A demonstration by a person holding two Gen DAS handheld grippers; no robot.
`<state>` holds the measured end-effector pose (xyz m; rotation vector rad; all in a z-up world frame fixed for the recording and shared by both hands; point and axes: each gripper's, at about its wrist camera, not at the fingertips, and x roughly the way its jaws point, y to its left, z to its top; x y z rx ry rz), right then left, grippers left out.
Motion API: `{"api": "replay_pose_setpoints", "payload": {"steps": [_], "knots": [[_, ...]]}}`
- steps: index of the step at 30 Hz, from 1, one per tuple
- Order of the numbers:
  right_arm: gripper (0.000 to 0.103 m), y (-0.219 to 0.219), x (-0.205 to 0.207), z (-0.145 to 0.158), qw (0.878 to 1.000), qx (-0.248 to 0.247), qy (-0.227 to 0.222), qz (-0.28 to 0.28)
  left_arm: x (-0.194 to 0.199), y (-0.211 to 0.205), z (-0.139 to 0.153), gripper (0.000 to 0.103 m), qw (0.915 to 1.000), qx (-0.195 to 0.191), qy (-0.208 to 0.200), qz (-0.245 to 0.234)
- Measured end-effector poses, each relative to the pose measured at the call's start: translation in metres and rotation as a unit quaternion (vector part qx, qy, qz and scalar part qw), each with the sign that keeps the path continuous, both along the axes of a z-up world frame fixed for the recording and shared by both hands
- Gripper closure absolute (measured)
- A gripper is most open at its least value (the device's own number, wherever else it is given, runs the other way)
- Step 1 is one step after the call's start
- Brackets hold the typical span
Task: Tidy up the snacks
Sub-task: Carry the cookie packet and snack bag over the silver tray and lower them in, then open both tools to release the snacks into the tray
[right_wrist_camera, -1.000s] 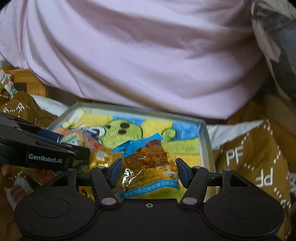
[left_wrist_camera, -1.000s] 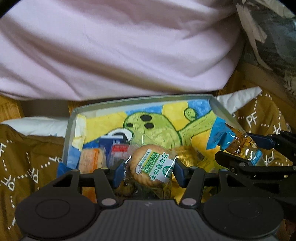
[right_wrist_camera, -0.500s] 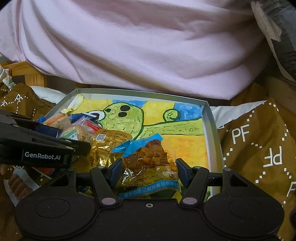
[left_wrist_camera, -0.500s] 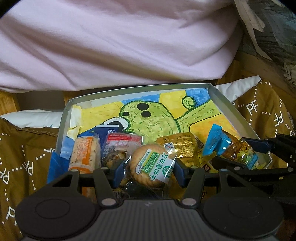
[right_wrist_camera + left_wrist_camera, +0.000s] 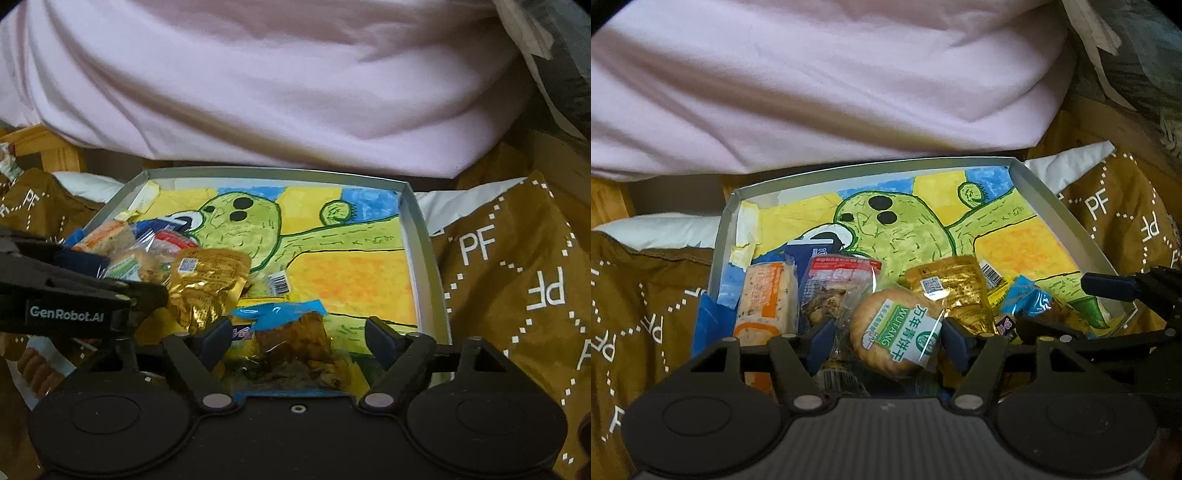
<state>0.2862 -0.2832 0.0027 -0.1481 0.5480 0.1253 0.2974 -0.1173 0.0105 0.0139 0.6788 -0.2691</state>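
Observation:
A shallow grey tray (image 5: 871,170) (image 5: 417,236) lined with a green-figure drawing holds several snack packets at its near left. My left gripper (image 5: 888,343) is shut on a round biscuit packet (image 5: 897,338) with a green and white label, low over those packets. Behind it lie an orange and white packet (image 5: 768,295), a red-labelled clear packet (image 5: 838,284) and a gold packet (image 5: 953,291) (image 5: 207,280). My right gripper (image 5: 299,334) stands open around a blue-topped packet of brown snacks (image 5: 291,343), which rests at the tray's near edge.
A pink cloth (image 5: 849,92) bulges just behind the tray. Brown fabric printed with "PF" (image 5: 498,277) surrounds the tray on both sides. A wooden frame (image 5: 37,144) shows at the far left. Another snack packet (image 5: 37,365) lies outside the tray, near left.
Both grippers came down toward the tray's near edge. The right gripper's fingers spread and the blue-topped packet sank onto the tray. The left gripper still grips the biscuit packet.

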Motion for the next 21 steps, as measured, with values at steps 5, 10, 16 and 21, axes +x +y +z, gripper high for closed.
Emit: {"api": "replay_pose_setpoints", "payload": {"steps": [5, 10, 16, 21], "knots": [[0.016, -0.001, -0.005, 0.007, 1.000, -0.006, -0.011, 0.001, -0.004, 0.005, 0.002, 0.027, 0.9999, -0.010, -0.001, 0.009], [0.009, -0.003, -0.011, 0.015, 1.000, -0.010, -0.019, -0.005, -0.009, 0.008, 0.010, 0.016, 0.9997, -0.011, -0.016, 0.016], [0.004, -0.003, -0.020, 0.028, 0.999, -0.018, -0.035, -0.007, -0.018, 0.011, 0.023, 0.007, 0.9992, -0.013, -0.031, 0.023], [0.001, -0.002, -0.032, 0.043, 0.998, -0.021, -0.056, -0.006, -0.029, 0.017, 0.038, 0.002, 0.9979, -0.016, -0.053, 0.034]]}}
